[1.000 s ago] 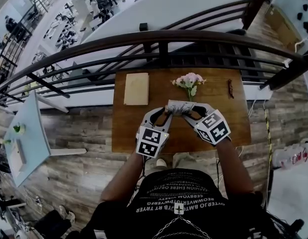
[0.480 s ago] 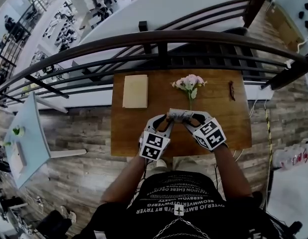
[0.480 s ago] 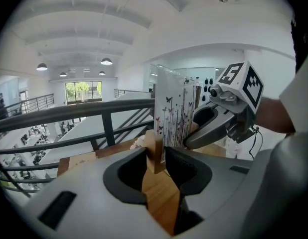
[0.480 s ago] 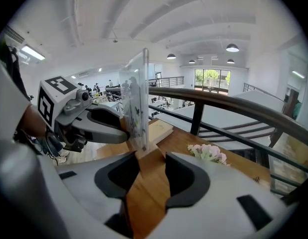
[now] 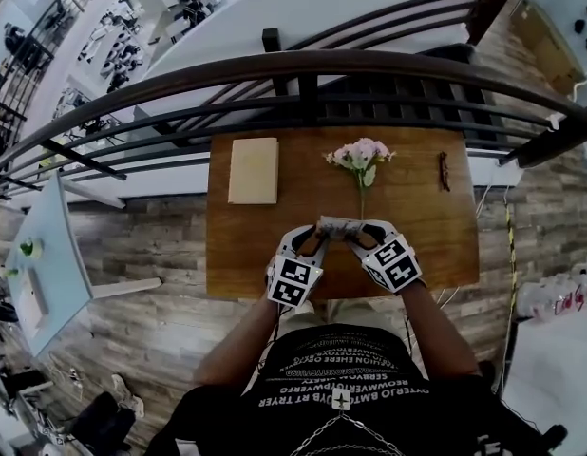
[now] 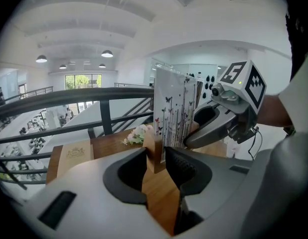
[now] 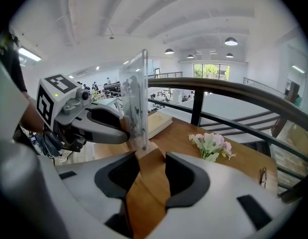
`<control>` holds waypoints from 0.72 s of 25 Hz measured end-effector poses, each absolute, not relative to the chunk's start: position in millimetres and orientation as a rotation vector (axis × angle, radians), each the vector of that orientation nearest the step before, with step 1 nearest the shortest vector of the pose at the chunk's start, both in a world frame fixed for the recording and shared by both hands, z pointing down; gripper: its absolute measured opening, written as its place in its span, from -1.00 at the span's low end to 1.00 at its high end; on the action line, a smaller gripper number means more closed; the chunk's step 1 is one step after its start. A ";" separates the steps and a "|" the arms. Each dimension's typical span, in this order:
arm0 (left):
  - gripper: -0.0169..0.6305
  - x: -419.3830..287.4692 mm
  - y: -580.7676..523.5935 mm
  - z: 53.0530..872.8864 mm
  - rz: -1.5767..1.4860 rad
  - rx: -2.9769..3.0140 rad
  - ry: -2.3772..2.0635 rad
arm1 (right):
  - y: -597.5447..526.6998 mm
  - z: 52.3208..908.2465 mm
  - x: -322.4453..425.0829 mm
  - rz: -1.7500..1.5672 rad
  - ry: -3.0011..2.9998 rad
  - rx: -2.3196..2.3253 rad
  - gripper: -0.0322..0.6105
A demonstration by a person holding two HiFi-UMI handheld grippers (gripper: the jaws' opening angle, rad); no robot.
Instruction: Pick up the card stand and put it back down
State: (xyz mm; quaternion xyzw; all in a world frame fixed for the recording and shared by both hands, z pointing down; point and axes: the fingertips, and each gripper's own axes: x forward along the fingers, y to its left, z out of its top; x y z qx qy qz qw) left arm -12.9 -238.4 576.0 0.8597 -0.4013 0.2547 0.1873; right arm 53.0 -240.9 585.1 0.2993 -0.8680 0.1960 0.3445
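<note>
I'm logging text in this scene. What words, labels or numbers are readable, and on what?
Nothing reads clearly.
Shirt: white lettering, upside down, too blurred.
Book: cover emblem, too small.
Card stand: card shows butterflies and stems, no words.
Marker cube: black-and-white code, no words.

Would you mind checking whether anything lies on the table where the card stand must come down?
Nothing clearly does: the table around the card stand is bare wood. The flower sprig lies behind it, though, and its thin stem runs up to the stand, so its tip may sit underneath.
</note>
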 end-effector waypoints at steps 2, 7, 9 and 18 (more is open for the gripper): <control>-0.52 -12.4 -238.5 587.4 0.721 2.404 -1.124 | -241.3 595.7 53.1 0.510 -2.247 0.772 -0.36; -0.52 -12.2 -237.4 615.7 0.715 2.386 -1.097 | -240.5 622.4 53.6 0.533 -2.228 0.755 -0.36; -0.52 -11.8 -236.4 627.6 0.721 2.372 -1.091 | -239.8 633.1 54.2 0.536 -2.217 0.748 -0.36; -0.52 -6.7 -237.1 679.9 0.781 2.320 -1.060 | -239.2 687.0 57.7 0.602 -2.177 0.709 -0.36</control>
